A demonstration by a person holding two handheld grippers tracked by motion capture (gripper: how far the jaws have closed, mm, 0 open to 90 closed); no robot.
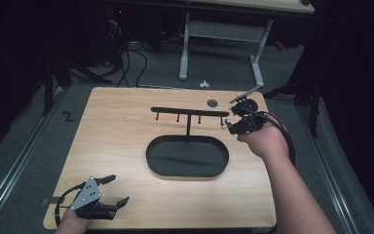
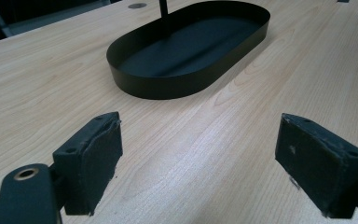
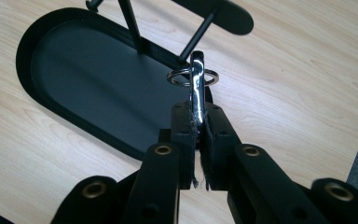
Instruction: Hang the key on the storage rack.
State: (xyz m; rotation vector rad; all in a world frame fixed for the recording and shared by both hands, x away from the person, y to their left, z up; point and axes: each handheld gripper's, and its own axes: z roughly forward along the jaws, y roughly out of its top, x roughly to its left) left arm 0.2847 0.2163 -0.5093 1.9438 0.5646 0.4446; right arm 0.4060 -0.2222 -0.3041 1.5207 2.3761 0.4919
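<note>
A black oval tray (image 1: pixel 187 176) lies mid-table, with a black T-shaped hook stand (image 1: pixel 190 111) rising from its far rim. My right gripper (image 1: pixel 230 125) hovers at the right end of the stand's bar. In the right gripper view it (image 3: pixel 198 116) is shut on a shiny metal clip (image 3: pixel 196 88) that carries a thin key ring (image 3: pixel 179 76). The ring sits right at the tip of a hook peg (image 3: pixel 198 39); whether it hangs on the peg I cannot tell. My left gripper (image 1: pixel 119 189) rests low near the table's front left corner, open (image 2: pixel 200 158) with nothing between its pads, facing the tray (image 2: pixel 186 86).
A small dark round disc (image 1: pixel 212 103) is set in the tabletop behind the stand. Past the table's far edge stand a white desk frame (image 1: pixel 185 48) and floor cables (image 1: pixel 126 63). Bare wood (image 1: pixel 112 131) lies left of the tray.
</note>
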